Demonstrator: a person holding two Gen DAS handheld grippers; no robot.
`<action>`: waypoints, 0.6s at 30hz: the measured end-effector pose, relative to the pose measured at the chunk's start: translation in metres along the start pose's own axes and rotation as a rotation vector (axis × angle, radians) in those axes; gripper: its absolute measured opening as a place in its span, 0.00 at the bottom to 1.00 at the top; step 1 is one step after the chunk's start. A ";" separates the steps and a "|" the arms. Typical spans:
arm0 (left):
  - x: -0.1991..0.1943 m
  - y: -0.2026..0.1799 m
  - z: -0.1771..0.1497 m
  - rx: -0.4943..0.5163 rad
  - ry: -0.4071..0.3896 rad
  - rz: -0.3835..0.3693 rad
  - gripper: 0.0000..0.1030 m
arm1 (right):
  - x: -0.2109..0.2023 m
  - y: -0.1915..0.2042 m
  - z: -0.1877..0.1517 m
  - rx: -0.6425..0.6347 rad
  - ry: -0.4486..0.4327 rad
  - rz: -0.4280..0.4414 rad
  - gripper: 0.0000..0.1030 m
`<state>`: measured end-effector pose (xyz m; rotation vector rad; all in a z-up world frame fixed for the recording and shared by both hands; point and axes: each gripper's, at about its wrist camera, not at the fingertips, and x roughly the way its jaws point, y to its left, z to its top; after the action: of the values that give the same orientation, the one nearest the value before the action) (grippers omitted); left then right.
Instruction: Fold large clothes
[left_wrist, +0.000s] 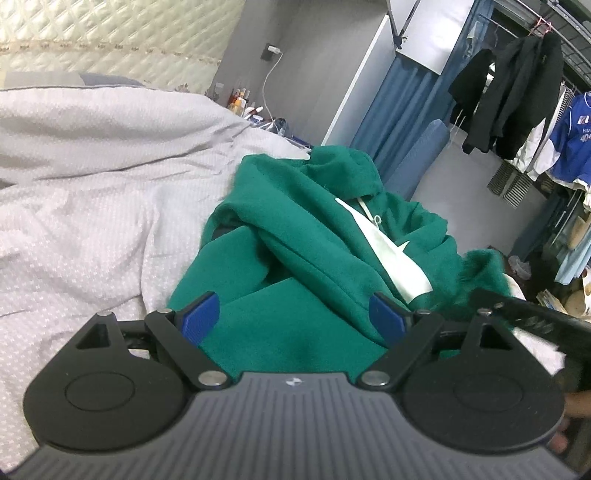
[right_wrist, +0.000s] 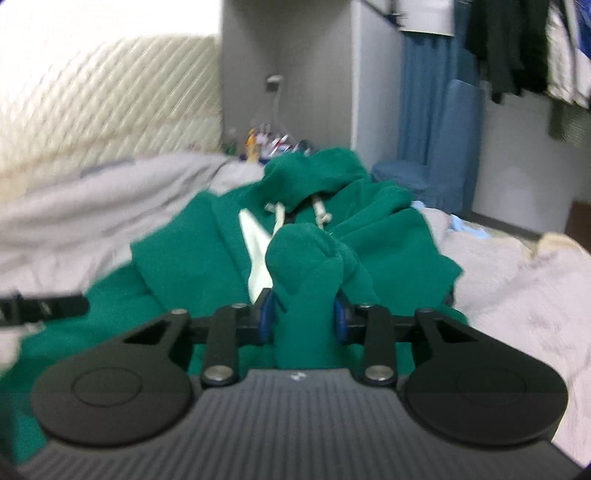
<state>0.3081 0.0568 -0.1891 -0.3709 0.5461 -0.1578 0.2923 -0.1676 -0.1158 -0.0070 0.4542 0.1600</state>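
A green hoodie (left_wrist: 295, 221) with a white chest mark and white drawstrings lies crumpled on a pale bedcover (left_wrist: 92, 184). My left gripper (left_wrist: 293, 317) is open just above the hoodie's lower part, its blue pads wide apart with nothing between them. The right gripper (right_wrist: 303, 317) is shut on a bunched fold of the green hoodie (right_wrist: 306, 258), which stands up between its blue pads. The rest of the hoodie (right_wrist: 388, 229) spreads out beyond it, hood at the far end. The right gripper's black body also shows in the left wrist view (left_wrist: 535, 314) at the right edge.
A quilted cream headboard (left_wrist: 110, 33) is at the back left. A cluttered bedside stand (left_wrist: 243, 103) sits by the grey wall. A blue covered chair (right_wrist: 436, 155) and a rail of hanging clothes (left_wrist: 517, 92) are to the right of the bed.
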 end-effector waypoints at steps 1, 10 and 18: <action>-0.001 -0.001 0.000 0.005 -0.005 -0.001 0.88 | -0.009 -0.005 0.001 0.044 -0.010 -0.001 0.34; -0.017 -0.009 -0.002 0.031 -0.037 0.007 0.88 | -0.054 -0.031 -0.013 0.285 0.046 -0.048 0.41; -0.021 -0.006 -0.004 0.020 -0.029 0.026 0.88 | -0.071 -0.050 -0.019 0.332 0.089 -0.070 0.66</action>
<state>0.2881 0.0551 -0.1796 -0.3465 0.5204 -0.1328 0.2287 -0.2285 -0.1034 0.2964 0.5639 0.0141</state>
